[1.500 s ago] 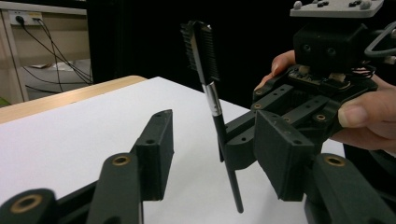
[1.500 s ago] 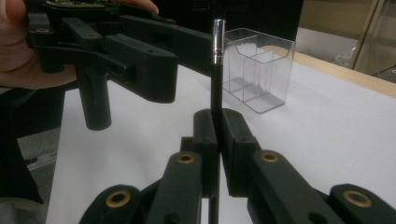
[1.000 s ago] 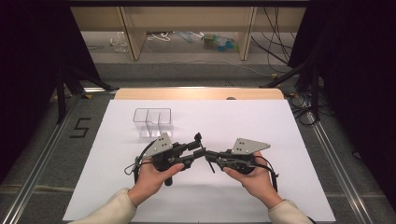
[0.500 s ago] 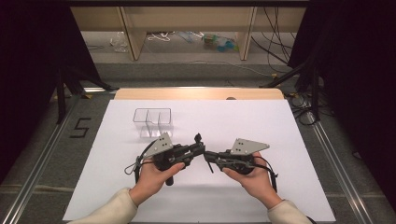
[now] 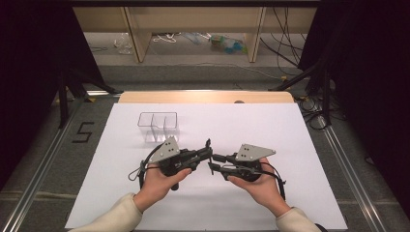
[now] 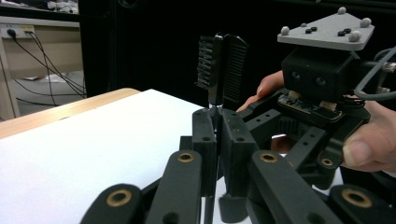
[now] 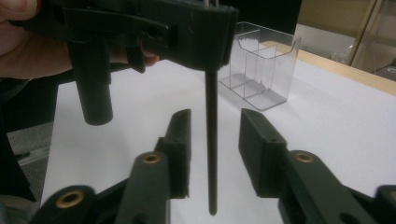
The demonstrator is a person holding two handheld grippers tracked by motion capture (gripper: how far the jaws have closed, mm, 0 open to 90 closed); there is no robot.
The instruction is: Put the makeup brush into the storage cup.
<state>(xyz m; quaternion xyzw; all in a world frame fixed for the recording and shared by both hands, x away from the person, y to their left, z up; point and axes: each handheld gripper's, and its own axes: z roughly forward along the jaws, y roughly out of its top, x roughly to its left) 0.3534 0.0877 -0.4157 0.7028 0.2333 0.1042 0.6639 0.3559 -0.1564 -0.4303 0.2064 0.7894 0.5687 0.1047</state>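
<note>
Two hands hold the grippers tip to tip over the white sheet (image 5: 251,121). My left gripper (image 5: 209,153) is shut on a thin black rod (image 5: 208,143), its ribbed pads (image 6: 233,65) pressed together. In the right gripper view the rod (image 7: 211,140) hangs down from the left gripper (image 7: 196,28) between my right gripper's (image 7: 215,114) jaws. Those jaws have just been opening and stand apart on either side of the rod without touching it. The right gripper (image 6: 322,79) faces the left gripper view's camera.
A clear plastic box with compartments (image 5: 158,126) stands on the sheet behind the left hand, also seen in the right gripper view (image 7: 261,65). The table's wooden far edge (image 5: 205,96) borders the sheet. Metal rails run along both sides.
The left gripper's jaws closed onto the rod and the right gripper's jaws parted from it. Both hands stayed where they were.
</note>
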